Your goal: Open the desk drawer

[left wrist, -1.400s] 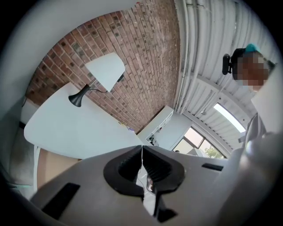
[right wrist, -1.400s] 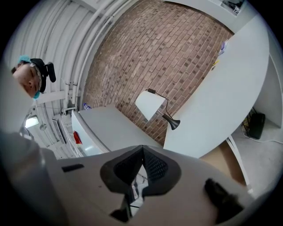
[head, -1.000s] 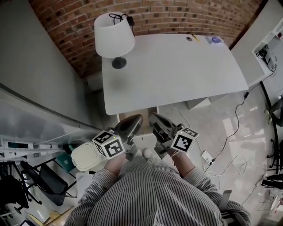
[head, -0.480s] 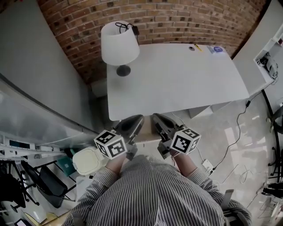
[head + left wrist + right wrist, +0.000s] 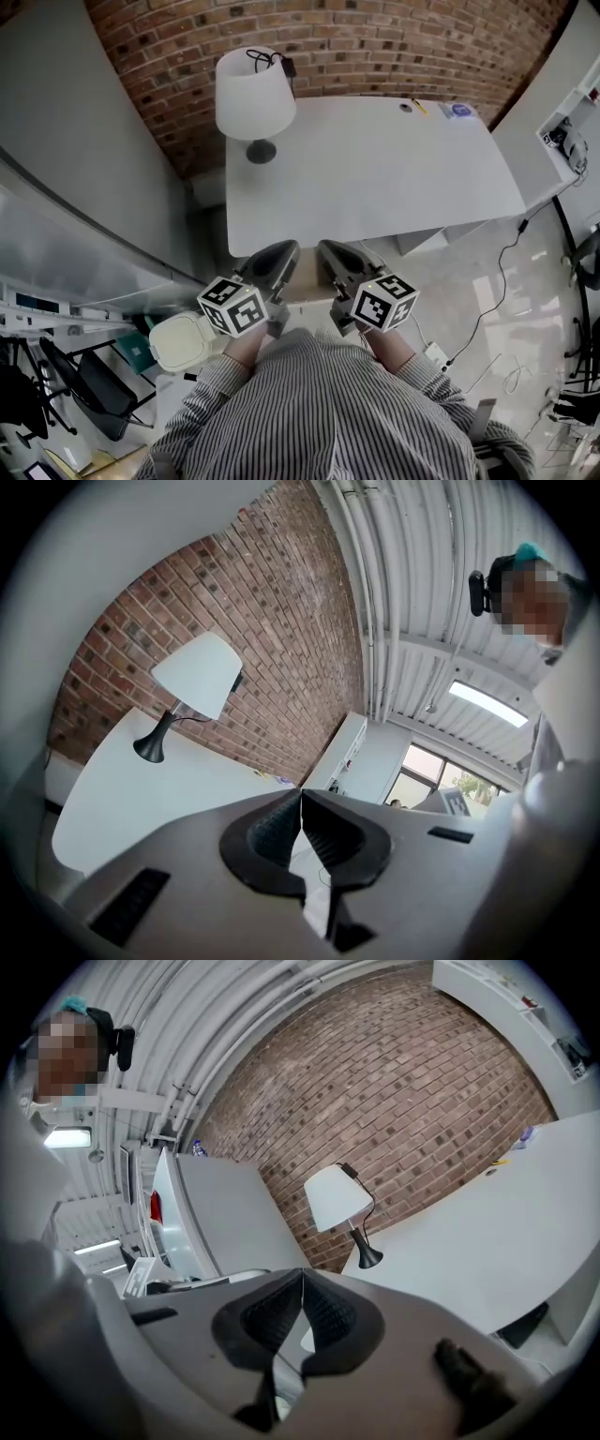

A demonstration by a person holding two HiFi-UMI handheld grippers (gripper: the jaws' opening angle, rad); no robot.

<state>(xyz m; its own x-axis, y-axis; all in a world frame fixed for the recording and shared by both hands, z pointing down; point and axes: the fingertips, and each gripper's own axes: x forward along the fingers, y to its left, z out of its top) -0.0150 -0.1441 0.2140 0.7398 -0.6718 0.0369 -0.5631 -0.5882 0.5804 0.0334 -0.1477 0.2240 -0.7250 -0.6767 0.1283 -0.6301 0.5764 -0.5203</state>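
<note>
Hovering side by side at lower centre of the head view, the L gripper (image 5: pixel 278 255) and R gripper (image 5: pixel 334 253) both have jaws pressed together w/ nothing between the pads. Both point toward the near edge of the white desk (image 5: pixel 375 178), which fills the centre.

Containers: a cream bin (image 5: pixel 183 342) at lower left, lid down, so contents can't be seen. A white shelf unit (image 5: pixel 562 127) at the right edge holds dark bits too small to name. On the desk top, a lamp (image 5: pixel 251 94) at upper left, and a small blue item (image 5: pixel 458 110) w/ a yellow one beside it at the far edge by the brick wall (image 5: pixel 375 47).

Hidden: the drawer itself can't be picked out, as the desk top covers whatever sits beneath. A pale block (image 5: pixel 422 240) pokes out under the near-right edge, possibly the drawer unit. The striped shirt (image 5: pixel 328 412) hides both hands.
</note>
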